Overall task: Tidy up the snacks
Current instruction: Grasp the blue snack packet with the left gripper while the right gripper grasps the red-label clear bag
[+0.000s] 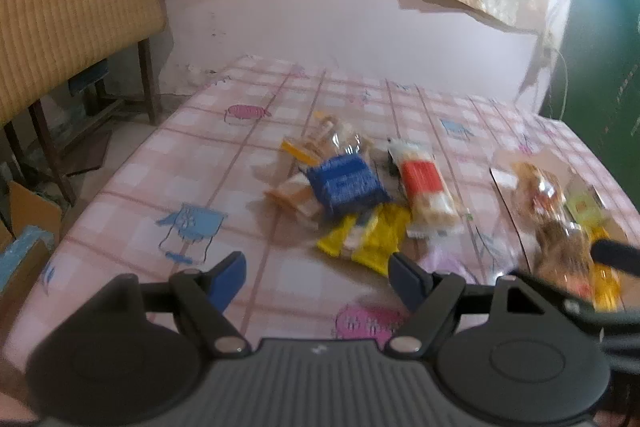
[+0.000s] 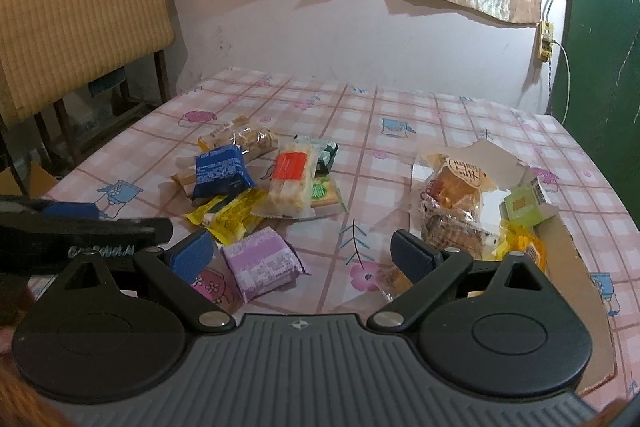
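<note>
R wrist view shows a purple packet (image 2: 262, 263) on the tabletop (image 2: 400, 107), sharp; L view is blurred, packet barely seen. Right gripper (image 2: 300, 253) fingers wide apart, empty; purple packet just inside the L finger, long axis approx 10-to-4. Left gripper (image 1: 316, 277) fingers apart, empty; snack pile (image 1: 360, 195) at 12-1 beyond them. Red-label packet (image 1: 426, 187) runs approx 12-to-6. Open box (image 2: 500, 183) of snacks at 1-2 o'clock.
</note>
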A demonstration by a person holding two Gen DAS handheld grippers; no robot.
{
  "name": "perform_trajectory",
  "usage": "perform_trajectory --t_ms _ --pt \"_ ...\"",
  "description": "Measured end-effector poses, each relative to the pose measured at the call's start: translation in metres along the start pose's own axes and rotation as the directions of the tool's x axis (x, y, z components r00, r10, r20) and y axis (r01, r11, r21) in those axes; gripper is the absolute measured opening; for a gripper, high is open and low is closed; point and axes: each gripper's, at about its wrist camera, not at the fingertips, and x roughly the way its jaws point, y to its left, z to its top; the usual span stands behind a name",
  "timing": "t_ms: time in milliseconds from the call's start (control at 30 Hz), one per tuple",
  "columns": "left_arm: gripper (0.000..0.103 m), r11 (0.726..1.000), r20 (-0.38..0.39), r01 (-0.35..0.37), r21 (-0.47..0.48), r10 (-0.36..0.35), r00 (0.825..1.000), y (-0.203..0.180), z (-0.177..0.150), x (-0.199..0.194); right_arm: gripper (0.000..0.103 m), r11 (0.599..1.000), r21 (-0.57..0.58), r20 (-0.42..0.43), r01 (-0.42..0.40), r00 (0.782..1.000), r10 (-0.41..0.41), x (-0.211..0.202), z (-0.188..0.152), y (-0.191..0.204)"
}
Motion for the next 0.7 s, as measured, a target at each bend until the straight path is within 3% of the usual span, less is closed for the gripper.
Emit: perform_trajectory --t_ms 233,467,567,700 --pt "0.086 0.997 0.009 -0.014 -0.081 0.015 1.0 -0.008 0.03 0.038 0.103 1.0 0.022 0.002 0.014 1.0 -0.014 0.012 0.006 -0.007" --pt "0.087 0.993 -0.027 -0.064 -0.1 0.061 0.998 -0.022 0.045 0.079 0.103 0.999 0.035 -0.012 0.02 1.0 -0.019 0.022 0.007 -0.014" --pt "0.081 0.994 -0.052 -0.077 -0.079 0.073 0.996 -0.024 0.044 0.093 0.103 0.999 0.043 -0.021 0.024 1.0 -0.023 0.029 0.01 -0.018" --pt "0.054 0.998 -0.051 -0.045 -0.046 0.043 0.998 -0.022 0.042 0.099 0.103 0.998 0.051 -0.029 0.025 0.999 -0.024 0.042 0.019 -0.022"
